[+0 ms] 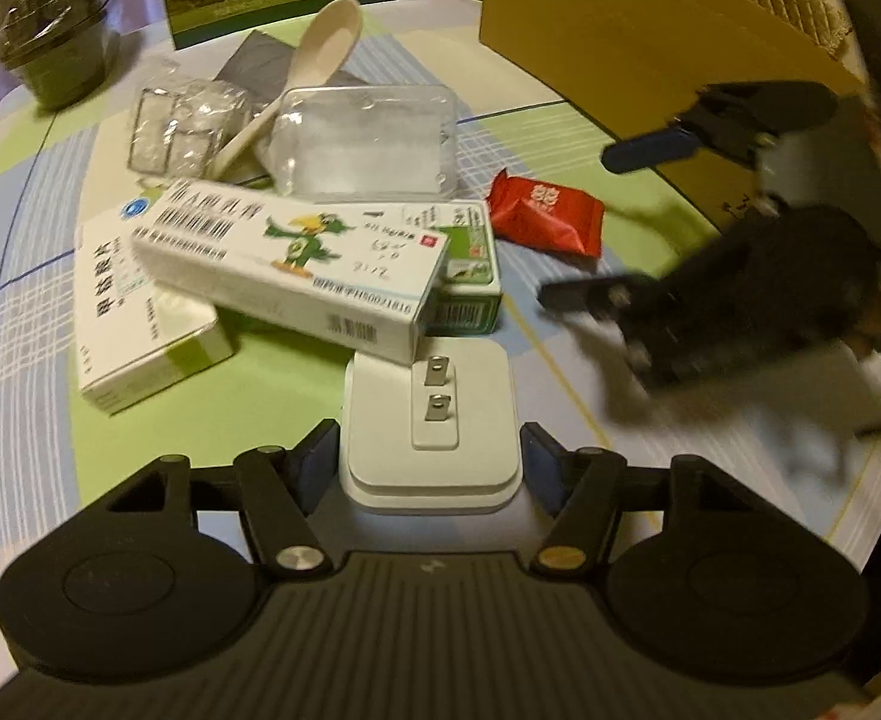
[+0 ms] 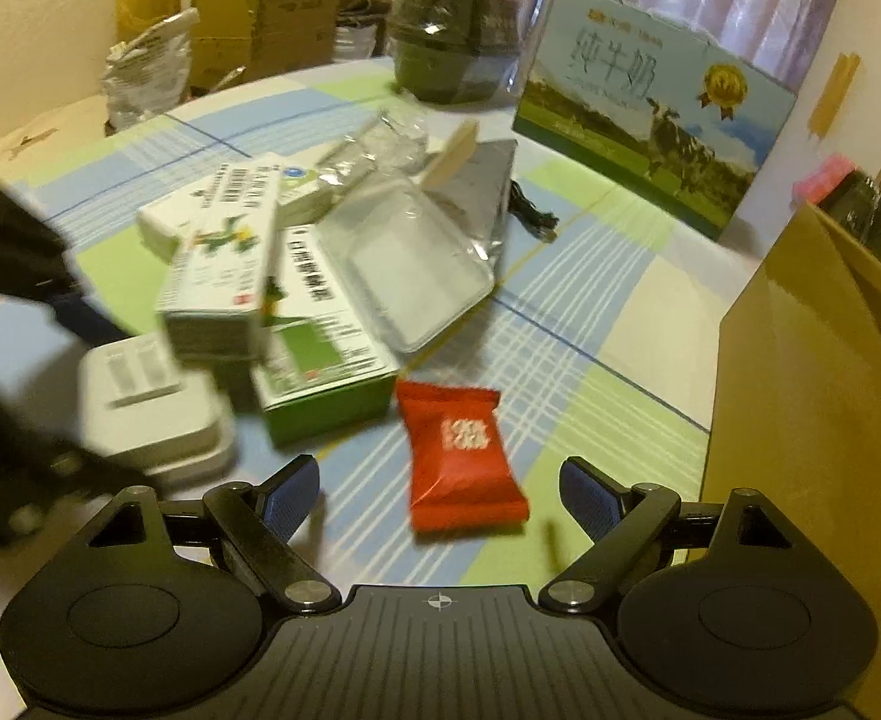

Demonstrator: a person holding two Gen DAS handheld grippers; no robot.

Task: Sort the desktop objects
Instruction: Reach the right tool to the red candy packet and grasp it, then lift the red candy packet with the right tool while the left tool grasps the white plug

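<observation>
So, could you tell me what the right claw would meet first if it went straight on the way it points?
Probably the red foil snack packet, lying on the checked tablecloth just ahead between the open right claw fingers; depth is uncertain in the blur.

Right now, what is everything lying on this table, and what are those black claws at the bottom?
charger: one, white, prongs up, between the left claw's fingers.
medicine boxes: three, white and green, piled mid-table.
clear tray: one, transparent, behind the boxes.
spoon: one, cream, leaning on the tray.
clear wrappers: crumpled, left of the tray.
red packet: one, flat on the cloth before the right claw.
black bowl: one, dark, wrapped, far edge.
milk carton: one, blue-green, standing at the back.
cardboard box: one, brown, right side.
tablecloth: checked green, blue, white.
left gripper: black, against the charger's sides.
right gripper: black, open, empty.
</observation>
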